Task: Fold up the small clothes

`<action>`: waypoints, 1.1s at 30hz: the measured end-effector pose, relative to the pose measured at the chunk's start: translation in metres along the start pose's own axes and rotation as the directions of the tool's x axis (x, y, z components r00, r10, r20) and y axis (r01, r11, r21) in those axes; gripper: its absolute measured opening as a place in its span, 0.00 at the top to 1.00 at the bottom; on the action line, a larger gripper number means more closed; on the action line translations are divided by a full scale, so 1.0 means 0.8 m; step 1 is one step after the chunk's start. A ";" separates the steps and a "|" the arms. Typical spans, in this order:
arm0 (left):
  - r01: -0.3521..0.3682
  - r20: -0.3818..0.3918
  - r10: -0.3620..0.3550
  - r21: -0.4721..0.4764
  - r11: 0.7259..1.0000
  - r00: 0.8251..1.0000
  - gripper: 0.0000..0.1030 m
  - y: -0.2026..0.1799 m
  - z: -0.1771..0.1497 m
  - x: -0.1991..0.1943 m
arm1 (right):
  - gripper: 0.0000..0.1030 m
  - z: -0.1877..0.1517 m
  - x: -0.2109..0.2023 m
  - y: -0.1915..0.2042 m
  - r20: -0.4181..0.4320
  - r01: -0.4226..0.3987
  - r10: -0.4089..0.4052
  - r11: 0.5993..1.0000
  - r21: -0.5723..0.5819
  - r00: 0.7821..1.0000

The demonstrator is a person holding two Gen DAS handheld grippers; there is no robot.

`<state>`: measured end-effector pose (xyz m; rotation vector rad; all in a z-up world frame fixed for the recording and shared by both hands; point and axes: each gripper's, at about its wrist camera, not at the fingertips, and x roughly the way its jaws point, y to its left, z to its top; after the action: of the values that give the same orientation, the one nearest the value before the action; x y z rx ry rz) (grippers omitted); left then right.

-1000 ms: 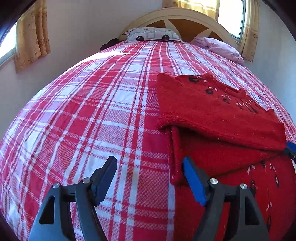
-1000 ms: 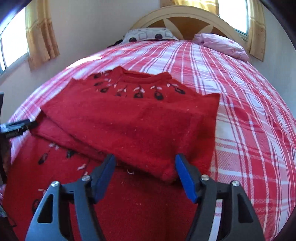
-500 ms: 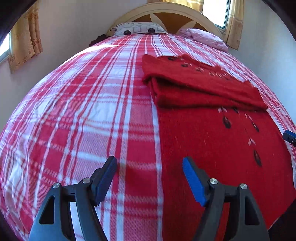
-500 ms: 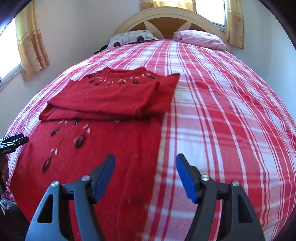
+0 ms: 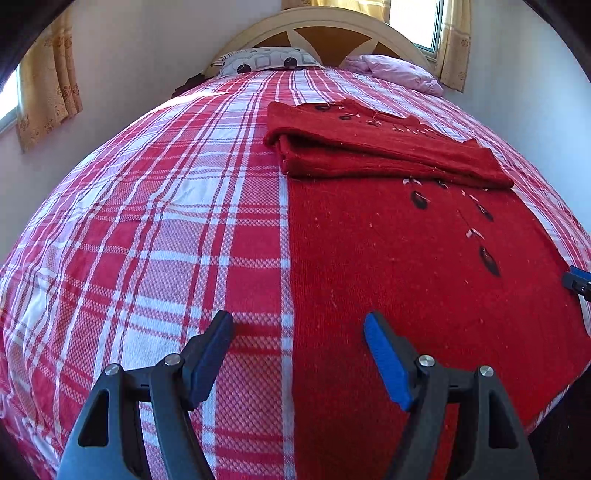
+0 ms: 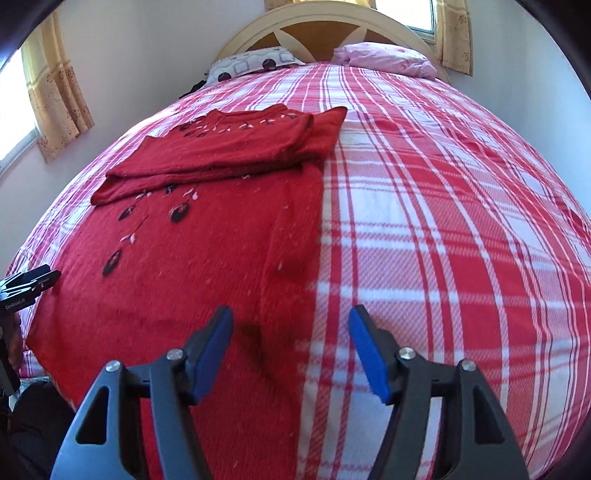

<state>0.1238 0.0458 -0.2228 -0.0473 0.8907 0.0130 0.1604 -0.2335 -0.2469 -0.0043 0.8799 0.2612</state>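
A red knit sweater [image 5: 406, 251] with dark embroidered motifs lies flat on the plaid bedspread, its sleeves folded across the chest at the far end. It also shows in the right wrist view [image 6: 192, 243]. My left gripper [image 5: 299, 354] is open and empty, low over the sweater's left bottom edge. My right gripper [image 6: 291, 350] is open and empty, low over the sweater's right bottom edge. The right gripper's tip [image 5: 578, 282] shows at the left view's right edge, and the left gripper's tip [image 6: 26, 284] at the right view's left edge.
The red and white plaid bedspread [image 5: 166, 221] covers the whole bed. A patterned pillow [image 5: 266, 62] and a pink pillow [image 5: 399, 72] lie by the cream headboard [image 5: 321, 22]. Curtained windows flank the bed. The near bed edge is just below the grippers.
Both grippers have drawn back from the folded sleeves toward the sweater's bottom hem, staying open. The sweater has not moved.
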 end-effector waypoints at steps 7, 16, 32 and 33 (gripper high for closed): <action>-0.008 -0.006 0.008 0.000 1.000 1.000 0.28 -0.004 -0.005 -0.004 | 0.34 -0.018 -0.009 0.005 0.005 0.022 -0.022 1.000 0.009 1.000; -0.009 -0.006 0.009 0.001 1.000 1.000 0.28 -0.009 -0.013 -0.008 | 0.34 -0.039 -0.020 0.011 0.004 0.036 -0.036 0.999 -0.001 0.999; 0.056 -0.026 -0.057 -0.021 0.998 0.998 0.28 0.003 -0.050 -0.038 | 0.44 -0.063 -0.042 -0.001 -0.017 -0.036 0.037 0.996 0.079 0.999; 0.062 -0.027 -0.062 -0.021 0.998 0.998 0.28 0.003 -0.052 -0.040 | 0.45 -0.066 -0.043 -0.002 -0.018 -0.040 0.041 0.996 0.082 0.999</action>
<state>0.0710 0.0467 -0.2241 -0.0942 0.9167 -0.0365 0.0999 -0.2485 -0.2542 0.0870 0.9104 0.2633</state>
